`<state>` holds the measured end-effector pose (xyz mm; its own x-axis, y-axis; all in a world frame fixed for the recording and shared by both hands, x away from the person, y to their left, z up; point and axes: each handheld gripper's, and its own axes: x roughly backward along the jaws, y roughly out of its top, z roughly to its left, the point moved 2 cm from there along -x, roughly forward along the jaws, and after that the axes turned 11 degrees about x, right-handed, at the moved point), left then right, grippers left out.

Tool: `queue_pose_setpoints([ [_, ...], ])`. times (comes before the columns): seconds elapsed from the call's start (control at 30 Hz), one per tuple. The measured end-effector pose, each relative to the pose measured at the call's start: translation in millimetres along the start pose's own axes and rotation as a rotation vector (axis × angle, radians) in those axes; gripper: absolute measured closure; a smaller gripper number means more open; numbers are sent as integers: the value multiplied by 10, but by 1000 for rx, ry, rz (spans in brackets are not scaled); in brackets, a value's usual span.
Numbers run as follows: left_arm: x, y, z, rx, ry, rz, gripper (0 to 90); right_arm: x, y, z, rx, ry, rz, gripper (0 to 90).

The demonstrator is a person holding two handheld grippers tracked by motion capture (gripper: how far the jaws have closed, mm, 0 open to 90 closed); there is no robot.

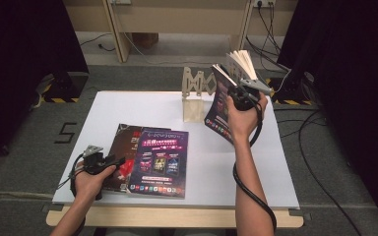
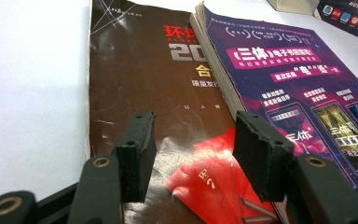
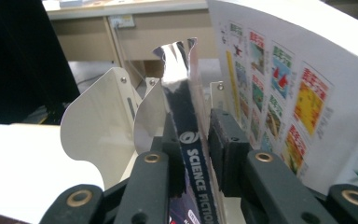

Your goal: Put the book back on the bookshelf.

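Note:
My right gripper is shut on the spine of a purple magazine and holds it upright above the table's far right. Its pages fan open at the top. The magazine sits just right of a pale folding book stand, whose curved plates rise straight ahead of the jaws. My left gripper is open low over the near end of a brown magazine, with nothing between its pads. A second purple magazine lies partly on top of the brown one.
The white table has bare surface on its left and near right. Dark curtains stand at both sides, and cables run over the floor to the right. A wooden bench stands beyond the table.

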<state>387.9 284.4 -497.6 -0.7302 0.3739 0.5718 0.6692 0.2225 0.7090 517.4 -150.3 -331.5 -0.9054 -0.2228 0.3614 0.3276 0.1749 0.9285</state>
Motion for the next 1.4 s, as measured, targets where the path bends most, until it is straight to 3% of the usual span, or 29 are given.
queue_pose_setpoints([
  [0.1, 0, 1, 1, -1, 0, 0, 479, -27, 37, 12, 5, 6, 26, 797],
  [0.2, 2, 1, 12, 0, 4, 0, 480, -20, 61, 14, 26, -21, 26, 825],
  [0.3, -2, 0, 15, 3, 5, 0, 481, 43, 100, 16, 26, -47, -11, 844],
  [0.43, -10, -1, 1, -4, 2, 3, 481, 146, 167, 22, -12, -35, -68, 846],
  [0.63, -1, 3, 10, -1, 3, -1, 482, 129, 218, 102, -5, -50, -125, 846],
  [0.8, 1, 11, 21, -1, 6, -1, 482, 56, 283, 122, -37, -48, -143, 846],
  [1.03, 9, 10, 20, -1, 3, -2, 482, -136, 371, 153, -32, -61, -167, 846],
  [1.4, 7, 17, 30, 4, 1, -6, 483, -384, 251, 159, -26, -90, -170, 844],
])
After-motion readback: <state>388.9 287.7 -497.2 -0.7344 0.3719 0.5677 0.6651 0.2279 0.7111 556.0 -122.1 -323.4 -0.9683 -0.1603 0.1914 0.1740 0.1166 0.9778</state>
